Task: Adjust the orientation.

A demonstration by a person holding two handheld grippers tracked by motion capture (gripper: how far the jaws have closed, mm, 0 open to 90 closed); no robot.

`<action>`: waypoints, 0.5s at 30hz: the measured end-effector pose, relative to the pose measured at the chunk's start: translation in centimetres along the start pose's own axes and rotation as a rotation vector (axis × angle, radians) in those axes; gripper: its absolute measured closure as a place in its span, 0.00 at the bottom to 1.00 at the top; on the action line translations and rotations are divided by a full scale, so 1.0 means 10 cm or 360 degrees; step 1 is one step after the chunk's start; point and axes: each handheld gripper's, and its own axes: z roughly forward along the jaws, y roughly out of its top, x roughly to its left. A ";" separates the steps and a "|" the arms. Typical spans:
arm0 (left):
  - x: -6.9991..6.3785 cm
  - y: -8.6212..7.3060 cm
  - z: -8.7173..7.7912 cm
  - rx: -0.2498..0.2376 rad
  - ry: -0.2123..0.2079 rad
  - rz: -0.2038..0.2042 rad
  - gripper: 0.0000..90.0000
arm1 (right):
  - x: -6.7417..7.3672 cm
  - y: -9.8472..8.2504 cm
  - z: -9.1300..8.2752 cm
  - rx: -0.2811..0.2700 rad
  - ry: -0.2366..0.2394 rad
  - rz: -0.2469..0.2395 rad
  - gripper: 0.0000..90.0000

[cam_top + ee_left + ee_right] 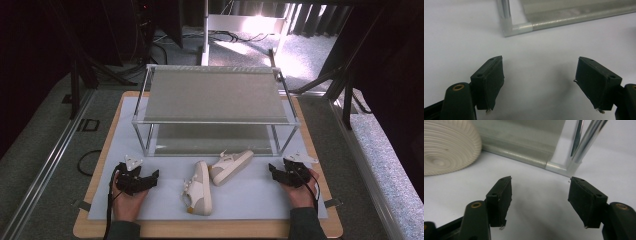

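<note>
Two white sneakers lie on the white mat in the high view. One shoe (198, 189) rests near the front with its toe toward the person; the other shoe (231, 166) lies on its side, sole toward the rack. A two-level metal rack (215, 95) stands behind them. My left gripper (152, 176) rests on the mat left of the shoes, open, nothing between its jaws (539, 77). My right gripper (274, 170) rests to the right of the shoes, open and empty (540, 195). The ribbed sole (446, 147) of the tipped shoe shows in the right gripper view.
The rack's front left foot (509, 27) stands just ahead of the left gripper, and its front right post (576, 147) just ahead of the right one. The mat (250, 200) covers a wooden tabletop (200, 229). Grey carpet and cables surround the table.
</note>
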 end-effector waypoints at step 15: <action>-0.25 0.02 -0.29 -0.0157 -0.0139 0.0134 0.30 | 0.24 -0.01 -0.22 -0.0134 0.0066 -0.0127 0.44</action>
